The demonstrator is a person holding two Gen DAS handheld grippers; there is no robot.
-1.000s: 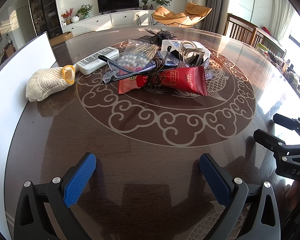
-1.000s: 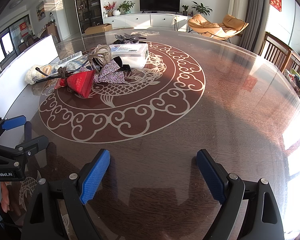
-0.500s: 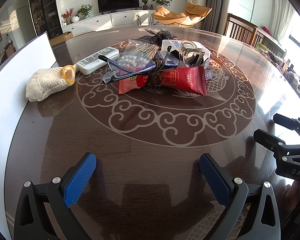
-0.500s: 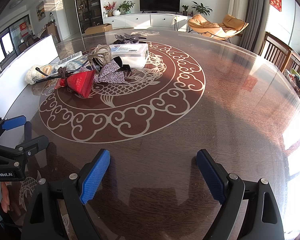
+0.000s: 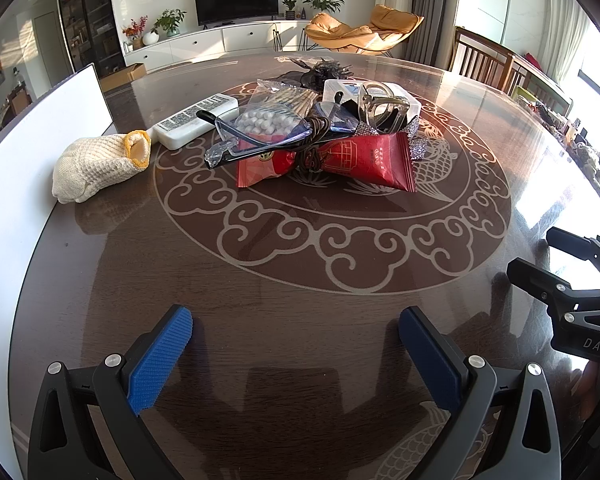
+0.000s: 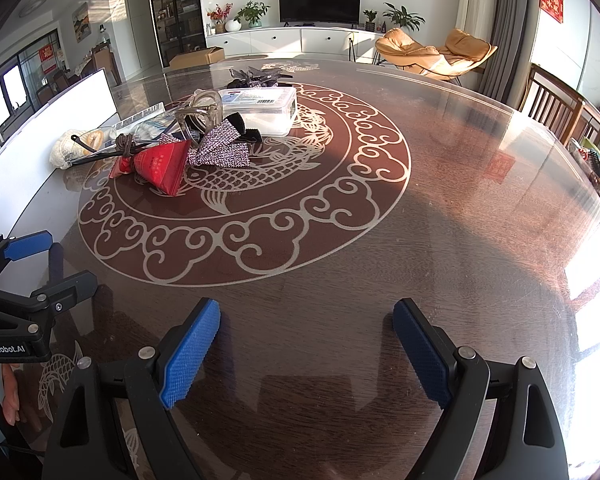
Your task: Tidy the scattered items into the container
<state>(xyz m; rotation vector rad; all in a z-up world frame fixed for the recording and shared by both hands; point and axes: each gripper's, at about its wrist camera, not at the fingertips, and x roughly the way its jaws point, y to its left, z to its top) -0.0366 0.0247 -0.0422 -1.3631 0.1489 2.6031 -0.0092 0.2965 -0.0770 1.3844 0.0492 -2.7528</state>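
Red snack packet [image 5: 366,159] under tangled clutter; clear box [image 6: 260,104] behind

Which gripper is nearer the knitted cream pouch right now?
Left. The left gripper sits nearer the knitted cream pouch, which lies ahead to its left; the right gripper is further off to the side.

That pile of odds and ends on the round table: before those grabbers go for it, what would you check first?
1. Left gripper fingers apart, nothing between them: ok.
2. Right gripper fingers apart, empty: ok.
3. Bare table between the fingers and the pile: ok.
4. Clear plastic box open to receive items: cannot tell.
5. Safety glasses free to lift: not ok, a brown cord crosses them.
6. Knit glove lying apart, easy first pick: ok.
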